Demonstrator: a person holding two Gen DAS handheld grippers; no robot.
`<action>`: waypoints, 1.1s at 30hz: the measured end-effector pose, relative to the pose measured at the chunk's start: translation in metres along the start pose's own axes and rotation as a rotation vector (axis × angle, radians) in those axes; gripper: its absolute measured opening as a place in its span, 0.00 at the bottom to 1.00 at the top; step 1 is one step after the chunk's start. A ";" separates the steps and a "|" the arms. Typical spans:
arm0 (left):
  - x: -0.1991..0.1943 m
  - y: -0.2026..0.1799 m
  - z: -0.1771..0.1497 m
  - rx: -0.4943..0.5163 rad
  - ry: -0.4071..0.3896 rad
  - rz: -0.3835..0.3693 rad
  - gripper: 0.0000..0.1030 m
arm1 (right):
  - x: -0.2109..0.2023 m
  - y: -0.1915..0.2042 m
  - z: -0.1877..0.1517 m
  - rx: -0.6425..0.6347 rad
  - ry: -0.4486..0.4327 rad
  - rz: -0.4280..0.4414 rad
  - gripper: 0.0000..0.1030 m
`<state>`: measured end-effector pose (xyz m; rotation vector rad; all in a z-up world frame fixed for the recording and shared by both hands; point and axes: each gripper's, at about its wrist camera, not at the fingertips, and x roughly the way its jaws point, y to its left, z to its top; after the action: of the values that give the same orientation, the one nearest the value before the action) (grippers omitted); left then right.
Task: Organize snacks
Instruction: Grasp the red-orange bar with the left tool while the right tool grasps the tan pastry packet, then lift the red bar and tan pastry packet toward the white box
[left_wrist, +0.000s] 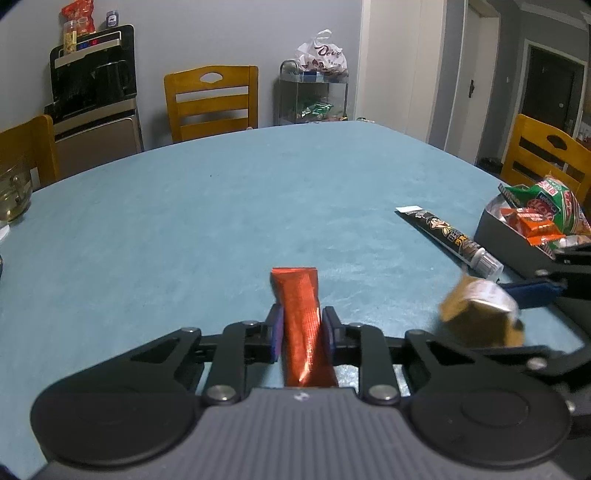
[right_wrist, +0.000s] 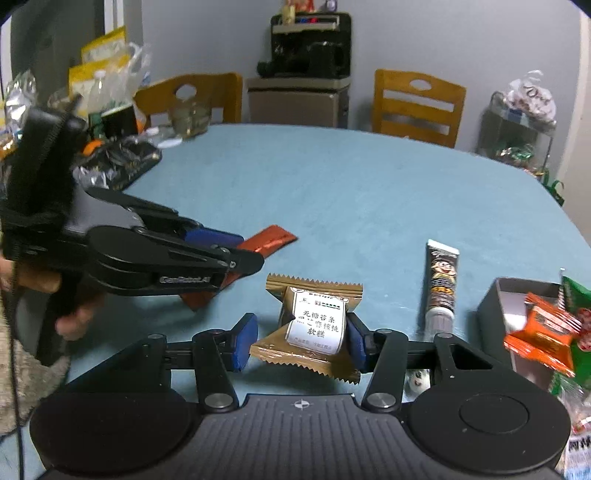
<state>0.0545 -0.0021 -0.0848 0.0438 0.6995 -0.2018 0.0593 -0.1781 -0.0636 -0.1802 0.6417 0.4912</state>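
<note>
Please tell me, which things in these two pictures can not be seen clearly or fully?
- Gold packet: blurred in the left wrist view.
- Grey box: right wrist view, cut off by the edge; its floor hidden by snacks.
- Red packet: right wrist view, middle hidden by the left gripper.

Wide bare stretch of the teal-clothed table (left_wrist: 229, 192) across the frame's centre and upper left, open for passage. At right, blocked by the long black cartoon-printed tube (left_wrist: 448, 236) lying flat and the grey box (left_wrist: 498, 236) heaped with orange and green packets. At far left edge, a glass jar (left_wrist: 13, 195). Behind the far rim, yellow wooden chairs (left_wrist: 212, 101).
</note>
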 end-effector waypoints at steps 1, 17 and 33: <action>0.000 0.000 0.000 -0.003 -0.001 -0.001 0.19 | -0.005 0.000 -0.002 0.005 -0.008 -0.004 0.50; -0.052 -0.027 0.002 -0.009 -0.102 0.028 0.18 | -0.085 -0.009 -0.042 0.005 -0.105 -0.060 0.49; -0.105 -0.088 0.003 0.036 -0.152 -0.012 0.18 | -0.113 -0.005 -0.069 -0.026 -0.126 0.062 0.49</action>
<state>-0.0397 -0.0709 -0.0125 0.0579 0.5449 -0.2271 -0.0531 -0.2468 -0.0492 -0.1528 0.5193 0.5664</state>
